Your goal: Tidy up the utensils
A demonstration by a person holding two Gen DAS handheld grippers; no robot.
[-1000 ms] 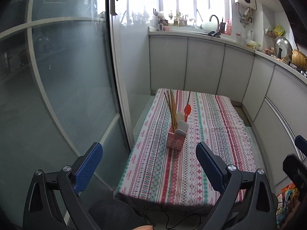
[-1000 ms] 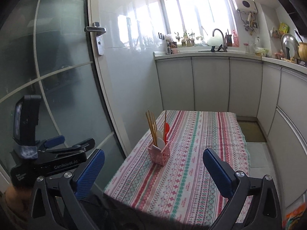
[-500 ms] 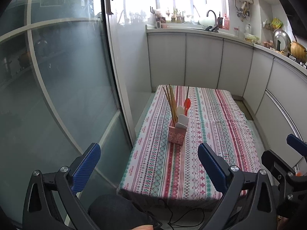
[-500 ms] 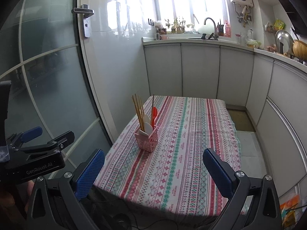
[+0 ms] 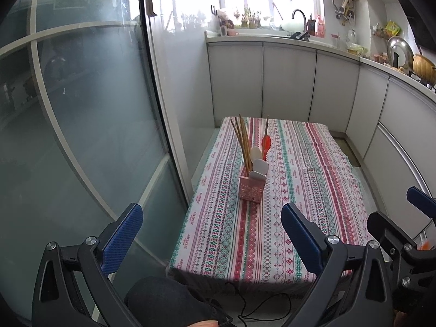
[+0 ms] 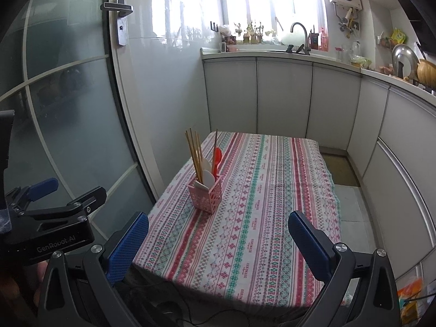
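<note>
Two grippers held short of the table [image 6: 286, 204], neither touching anything. Left gripper [image 5: 211, 227]: blue-padded fingers [image 5: 122, 234] spread wide, nothing between them, raised above the near edge of the table. Right gripper [image 6: 218, 241]: fingers [image 6: 308, 245] likewise spread wide and empty, positioned over the near edge of the striped tablecloth [image 6: 259, 231]. Right gripper also seen at the lower right of the left wrist view [image 5: 403, 218]; left gripper seen at the lower left of the right wrist view [image 6: 65, 196], beside the frosted glass door [image 6: 68, 122].

Pink perforated utensil holder [image 5: 252, 188] stood upright on the tablecloth, toward the left side of the table and well apart from both grippers. Loaded with a bundle of wooden chopsticks [image 5: 242, 144] leaning left, white spoons [image 5: 259, 163] at the front and a red spoon [image 5: 265, 144] behind them. One further thin stick [image 6: 215, 147] stood next to the red spoon. Rest of the cloth surface bare.

White cabinet fronts [image 6: 283, 98] ran behind and to the right of the table, with a sink tap [image 6: 298, 27] under the window. Black cable [image 5: 261, 302] on the floor below the near table edge.
</note>
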